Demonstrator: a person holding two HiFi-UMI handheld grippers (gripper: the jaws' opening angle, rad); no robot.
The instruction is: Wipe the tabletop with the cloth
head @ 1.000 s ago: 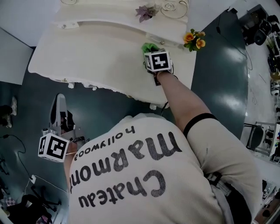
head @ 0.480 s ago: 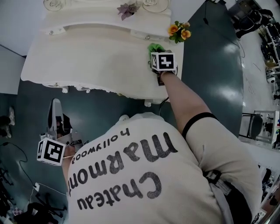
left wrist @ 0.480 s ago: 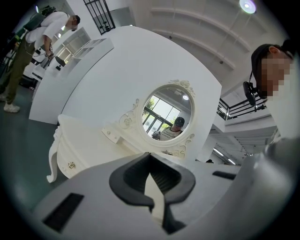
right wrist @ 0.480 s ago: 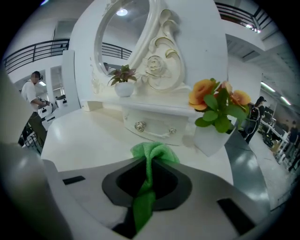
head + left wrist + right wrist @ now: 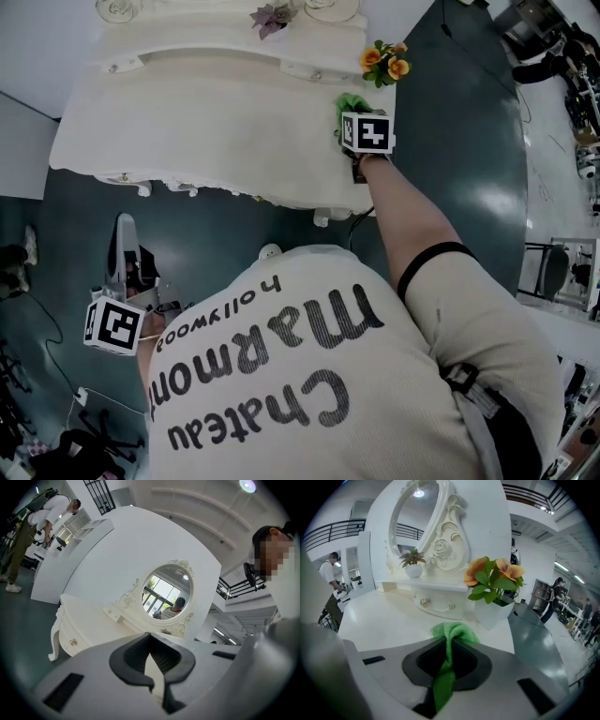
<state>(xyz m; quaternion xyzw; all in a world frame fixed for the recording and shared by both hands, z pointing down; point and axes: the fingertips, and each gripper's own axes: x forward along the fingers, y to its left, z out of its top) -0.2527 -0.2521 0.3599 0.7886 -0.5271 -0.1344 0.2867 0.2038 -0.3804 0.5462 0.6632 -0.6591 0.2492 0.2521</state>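
A green cloth lies bunched on the white dressing table's top, near its right end. My right gripper presses down over it, shut on the cloth. In the right gripper view a strip of the cloth is pinched between the dark jaws of the right gripper, with the rest bulging out onto the tabletop. My left gripper hangs low over the floor, left of the person and away from the table. The left gripper is shut with nothing in it.
A white pot of orange flowers stands just beyond the cloth at the table's right corner. A raised drawer shelf, a small purple plant and an oval mirror line the back. Dark green floor surrounds the table.
My right gripper has slid the cloth to the right along the tabletop, closer to the orange flowers. The left gripper has stayed low by the person's side.
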